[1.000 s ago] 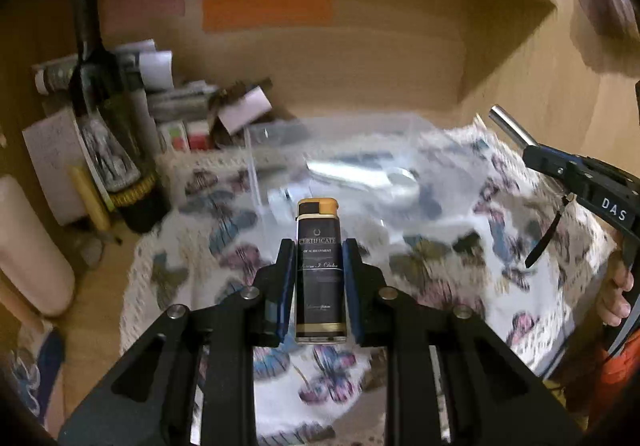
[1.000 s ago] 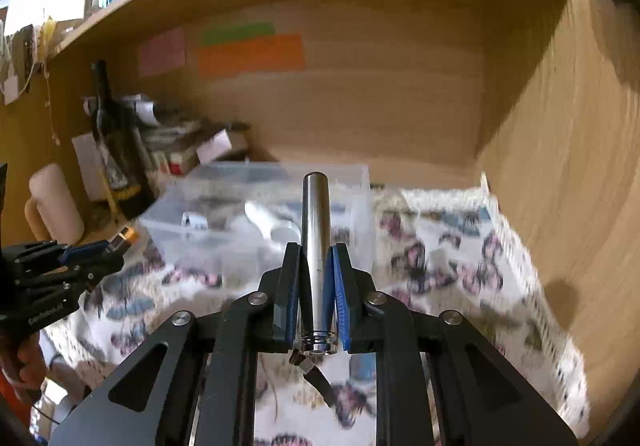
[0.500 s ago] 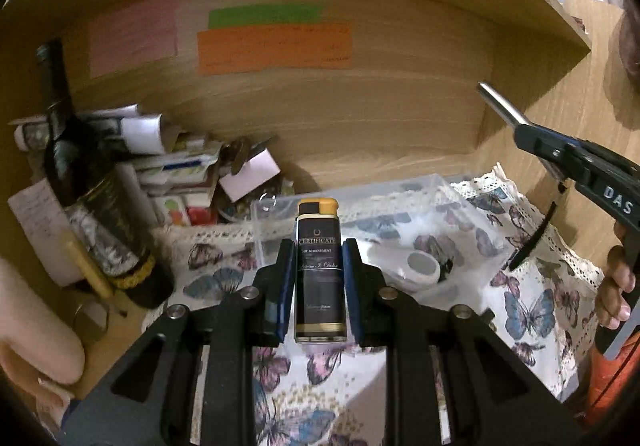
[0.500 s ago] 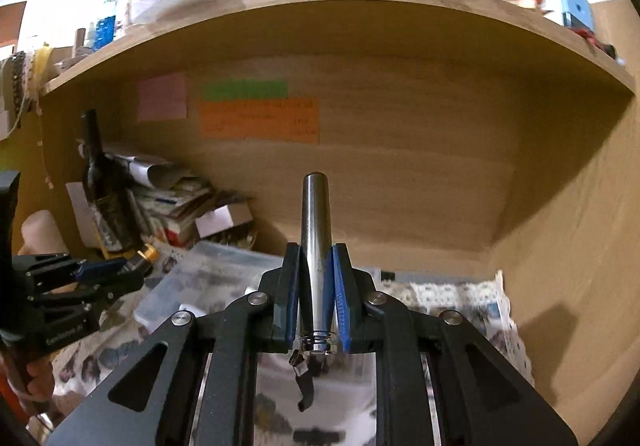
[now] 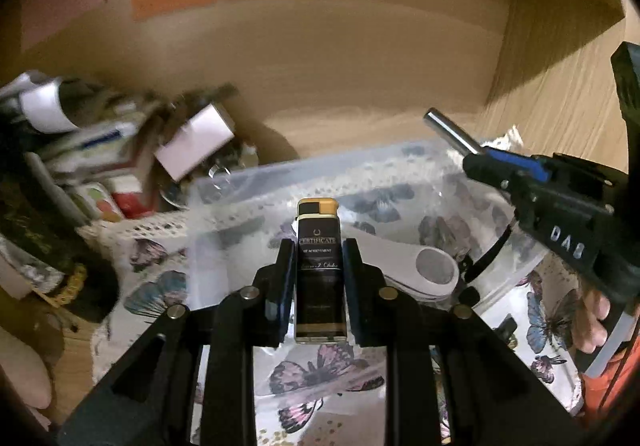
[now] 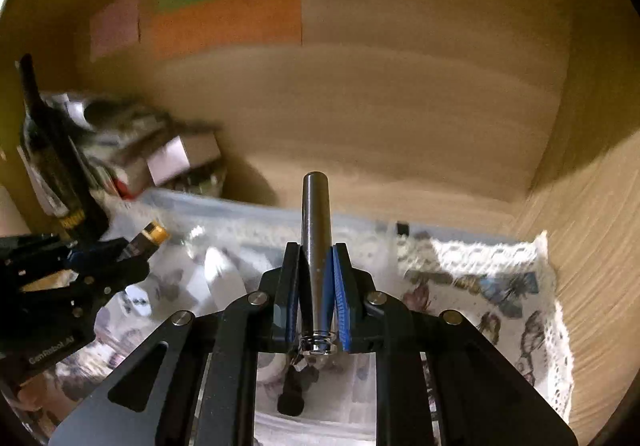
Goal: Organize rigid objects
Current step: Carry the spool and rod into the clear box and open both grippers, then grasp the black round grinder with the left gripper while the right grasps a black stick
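Observation:
My left gripper (image 5: 318, 246) is shut on a black and gold lighter (image 5: 319, 270), held upright over the clear plastic bin (image 5: 240, 182). My right gripper (image 6: 316, 252) is shut on a metal cylinder (image 6: 315, 246) with a short black strap hanging from its base, also held above the bin (image 6: 256, 214). In the left wrist view the right gripper (image 5: 476, 158) and the cylinder (image 5: 450, 130) show at the right. In the right wrist view the left gripper (image 6: 136, 246) with the lighter (image 6: 150, 236) shows at the left. A white flat object (image 5: 420, 266) lies inside the bin.
The bin stands on a butterfly-print cloth (image 6: 500, 286) in a wooden shelf alcove. A dark wine bottle (image 6: 52, 150) and a pile of papers and boxes (image 5: 120, 142) fill the left corner. Coloured notes (image 6: 224, 22) stick to the back wall. The wooden side wall (image 6: 592, 214) is close on the right.
Both grippers have tilted back down and moved closer over the bin, still holding their objects. The views are blurred by motion.

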The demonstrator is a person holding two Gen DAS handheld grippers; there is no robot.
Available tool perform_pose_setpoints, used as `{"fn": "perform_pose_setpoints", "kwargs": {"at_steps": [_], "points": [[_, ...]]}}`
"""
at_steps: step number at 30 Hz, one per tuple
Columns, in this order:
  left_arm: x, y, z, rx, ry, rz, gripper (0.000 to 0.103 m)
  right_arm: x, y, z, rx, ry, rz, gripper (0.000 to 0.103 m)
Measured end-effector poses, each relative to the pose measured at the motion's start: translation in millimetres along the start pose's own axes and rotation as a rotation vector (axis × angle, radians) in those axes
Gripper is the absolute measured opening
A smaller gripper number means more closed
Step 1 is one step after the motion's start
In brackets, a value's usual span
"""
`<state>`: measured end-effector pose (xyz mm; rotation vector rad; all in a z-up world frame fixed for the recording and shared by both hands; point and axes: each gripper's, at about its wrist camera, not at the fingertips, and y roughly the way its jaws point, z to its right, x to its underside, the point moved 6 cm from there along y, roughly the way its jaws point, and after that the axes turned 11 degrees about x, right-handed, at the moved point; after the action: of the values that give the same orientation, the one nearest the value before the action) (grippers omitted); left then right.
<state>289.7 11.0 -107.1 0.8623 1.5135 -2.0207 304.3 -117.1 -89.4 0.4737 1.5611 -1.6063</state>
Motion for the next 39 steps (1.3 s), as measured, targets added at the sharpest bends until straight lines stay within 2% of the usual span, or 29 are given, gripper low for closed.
{"fn": "perform_pose_setpoints", "kwargs": {"at_steps": [6,11,15,18,19,21,23,24,26,28,32,35,39], "points": [[7.9,18.4,1.0,-0.002,0.004,-0.047,0.023,15.8,14.3,-12.7,-0.01,-0.056,-0.083,0.014],[9.3,18.6,5.5,-0.014,0.015,-0.051,0.023,23.1,18.7,-14.4,-0.018,-0.069,-0.135,0.014],[8.3,10.0,8.2,-0.033,0.032,-0.031,0.024,22.1,10.7,-12.6,-0.01,-0.065,-0.125,0.016],[6.3,-1.1,11.0,-0.027,0.035,-0.013,0.031,16.4,-5.1,-9.4,0.001,-0.055,-0.082,0.03],[6.0,-5.7,12.4,-0.028,0.039,-0.004,0.037,13.8,-13.9,-7.6,0.005,-0.05,-0.059,0.035],[5.1,-17.9,15.9,-0.034,0.046,0.025,0.046,9.0,-27.0,-6.1,0.01,-0.043,-0.025,0.038],[5.2,-29.6,19.2,-0.043,0.057,0.052,0.061,5.6,-47.1,-1.7,0.013,-0.029,0.018,0.043],[6.0,-36.2,20.9,-0.048,0.062,0.064,0.064,4.4,-53.0,-0.5,0.016,-0.023,0.033,0.046],[8.8,-46.9,25.2,-0.056,0.071,0.073,0.084,4.3,-70.2,4.6,0.029,-0.014,0.075,0.055],[14.4,-56.6,32.3,-0.052,0.078,0.086,0.092,7.3,-84.8,8.5,0.038,-0.012,0.101,0.06],[27.8,-66.3,43.8,-0.061,0.09,0.092,0.097,21.0,-105.4,16.2,0.053,-0.001,0.122,0.071],[43.1,-68.4,53.0,-0.051,0.081,0.086,0.099,36.9,-113.4,19.6,0.064,0.005,0.12,0.074],[69.5,-59.6,64.6,-0.012,0.058,0.03,0.099,58.4,-118.5,23.4,0.065,0.018,0.099,0.076]]}}
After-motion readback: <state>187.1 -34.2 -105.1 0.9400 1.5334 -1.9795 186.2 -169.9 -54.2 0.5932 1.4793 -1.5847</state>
